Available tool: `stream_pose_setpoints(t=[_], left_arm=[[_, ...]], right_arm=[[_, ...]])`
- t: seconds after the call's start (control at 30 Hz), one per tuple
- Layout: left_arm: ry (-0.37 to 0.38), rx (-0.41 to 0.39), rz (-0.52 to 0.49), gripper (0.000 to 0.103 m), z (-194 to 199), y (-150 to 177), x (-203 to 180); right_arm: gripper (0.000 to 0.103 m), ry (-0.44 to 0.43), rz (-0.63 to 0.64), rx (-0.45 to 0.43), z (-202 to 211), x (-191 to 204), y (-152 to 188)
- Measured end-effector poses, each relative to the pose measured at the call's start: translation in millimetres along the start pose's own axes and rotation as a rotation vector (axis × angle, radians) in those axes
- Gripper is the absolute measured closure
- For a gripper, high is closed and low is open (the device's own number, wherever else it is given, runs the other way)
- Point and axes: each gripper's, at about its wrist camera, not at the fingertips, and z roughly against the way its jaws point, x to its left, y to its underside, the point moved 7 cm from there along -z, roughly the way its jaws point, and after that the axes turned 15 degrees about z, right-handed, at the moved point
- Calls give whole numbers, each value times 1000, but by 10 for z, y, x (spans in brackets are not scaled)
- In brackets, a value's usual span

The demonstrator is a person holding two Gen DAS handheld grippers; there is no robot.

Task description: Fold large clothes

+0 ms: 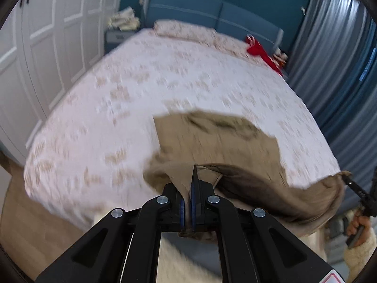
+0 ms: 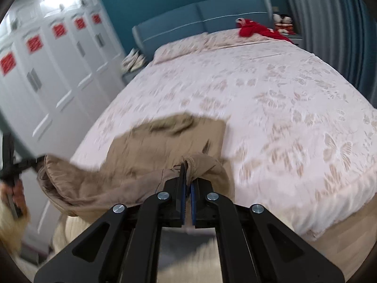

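At the far left a white wardrobe (image 2: 47,70) with red patches on its upper panels runs along the wall, and a nightstand (image 1: 117,36) heaped with pale cloth stands by the head corner of the bed (image 1: 117,89) on that side. The bed, under a pale floral cover, fills the middle of both views, with a blue padded headboard (image 2: 200,16) and a matching floral pillow (image 1: 183,29) at its head edge. The left gripper (image 1: 191,176) is held over the foot edge of the bed with its two fingers pressed together on a fold of the tan garment (image 1: 212,134), the cloth running down between the blue pads. From that pinch the garment spreads forward onto the cover near the foot edge, wrinkled and partly flat, while its near edge hangs in a sagging band between the two pinches, off the foot edge. Further right, the right gripper (image 2: 187,165) pinches another bunch of the same garment in the same way, fingers clamped with cloth between them; in the left wrist view it shows at the right margin, held by a hand in a fleecy cream sleeve. A red garment (image 2: 256,29) lies at the head corner on the right side of the bed, with small plush toys (image 2: 284,23) just beyond it, and grey-blue curtains (image 1: 329,54) hang along the right wall. Both views are blurred.
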Motion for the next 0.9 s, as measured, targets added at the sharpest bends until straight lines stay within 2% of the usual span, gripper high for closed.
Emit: stream_pose_setpoints(t=[0.17, 0.3, 0.43, 0.53, 0.73, 0.9], left_arm=[[-65, -105, 13, 101, -541, -532, -49], [-108, -123, 51, 101, -1015, -835, -15], [-149, -97, 99, 100, -1546, -1051, 58], [-188, -84, 97, 100, -1877, -1124, 92], [-284, -49, 30, 100, -2510, -1114, 151], [-310, -12, 48, 99, -2894, -1088, 298]], right_arm=[[101, 63, -31, -65, -560, -223, -536], [101, 97, -55, -84, -1040, -334, -830], [101, 103, -110, -76, -1521, -432, -1000], [101, 111, -146, -59, -1814, -497, -1049], [101, 129, -187, -5, -2409, -633, -1040], [101, 144, -216, 46, -2831, -746, -910]])
